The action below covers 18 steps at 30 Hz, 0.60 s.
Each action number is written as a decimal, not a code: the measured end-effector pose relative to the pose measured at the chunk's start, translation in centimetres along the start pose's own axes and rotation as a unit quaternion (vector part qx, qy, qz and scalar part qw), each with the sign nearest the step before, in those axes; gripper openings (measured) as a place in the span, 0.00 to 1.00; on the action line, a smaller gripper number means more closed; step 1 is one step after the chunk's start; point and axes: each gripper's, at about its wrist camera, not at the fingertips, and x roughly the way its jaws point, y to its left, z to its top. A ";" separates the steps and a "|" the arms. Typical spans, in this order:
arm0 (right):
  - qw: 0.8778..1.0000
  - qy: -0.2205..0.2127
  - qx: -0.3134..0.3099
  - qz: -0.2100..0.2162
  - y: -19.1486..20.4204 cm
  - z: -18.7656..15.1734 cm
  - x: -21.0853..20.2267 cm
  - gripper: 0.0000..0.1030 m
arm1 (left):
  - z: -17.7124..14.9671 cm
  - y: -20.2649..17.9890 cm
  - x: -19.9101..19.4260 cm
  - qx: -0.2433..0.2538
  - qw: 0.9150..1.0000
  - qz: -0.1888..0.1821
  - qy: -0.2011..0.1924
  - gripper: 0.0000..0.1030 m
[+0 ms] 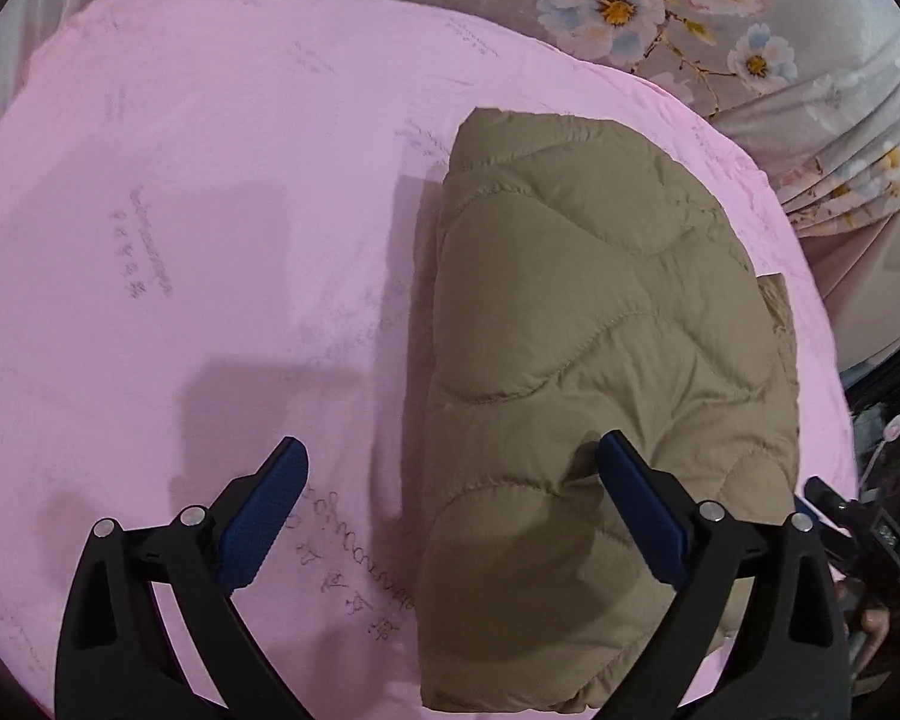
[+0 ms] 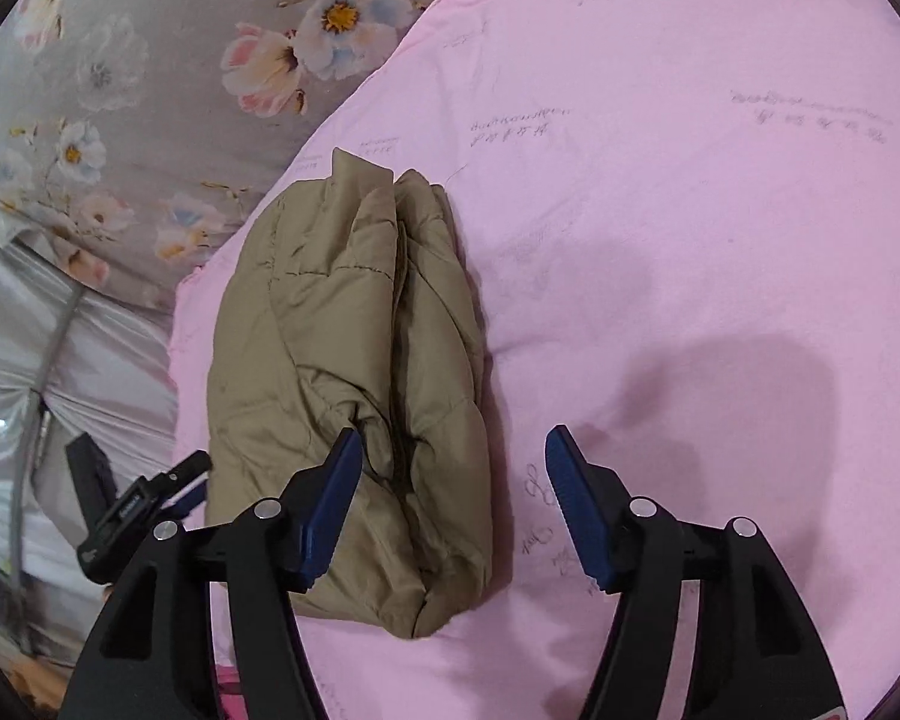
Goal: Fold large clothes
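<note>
A tan quilted jacket (image 1: 600,360) lies folded into a compact bundle on a pink sheet (image 1: 210,210). My left gripper (image 1: 450,468) is open and holds nothing; its right finger (image 1: 642,510) is over the jacket's near part, its left finger over the sheet. In the right wrist view the jacket (image 2: 342,372) shows its stacked folded edges. My right gripper (image 2: 453,468) is open and empty, with its left finger (image 2: 330,504) over the jacket's near end and its right finger over the pink sheet (image 2: 690,240).
A grey floral bedcover (image 1: 660,6) lies beyond the pink sheet, also in the right wrist view (image 2: 120,90). The other gripper shows at the frame edges (image 1: 858,528) (image 2: 120,510). Dark clutter (image 1: 894,408) sits off the bed.
</note>
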 end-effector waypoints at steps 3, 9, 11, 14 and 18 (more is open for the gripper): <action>0.997 0.049 0.009 0.051 0.1 0.8 3.2 0.65 | 0.3 1.1 1.7 -0.029 0.997 -0.059 0.034 0.92; 0.991 0.070 0.020 0.108 0.4 0.3 6.4 0.68 | 0.5 0.8 4.3 -0.031 0.987 -0.146 0.063 0.96; 0.989 0.070 0.019 0.126 0.6 0.3 7.1 0.68 | 0.7 0.4 5.0 -0.030 0.982 -0.172 0.070 0.96; 0.987 0.061 0.015 0.145 0.4 0.5 7.5 0.68 | 1.1 -0.2 6.1 -0.031 0.980 -0.184 0.066 0.96; 0.986 0.052 -0.014 0.155 1.5 0.5 8.1 0.63 | 1.5 -0.3 6.5 -0.018 0.979 -0.195 0.055 0.96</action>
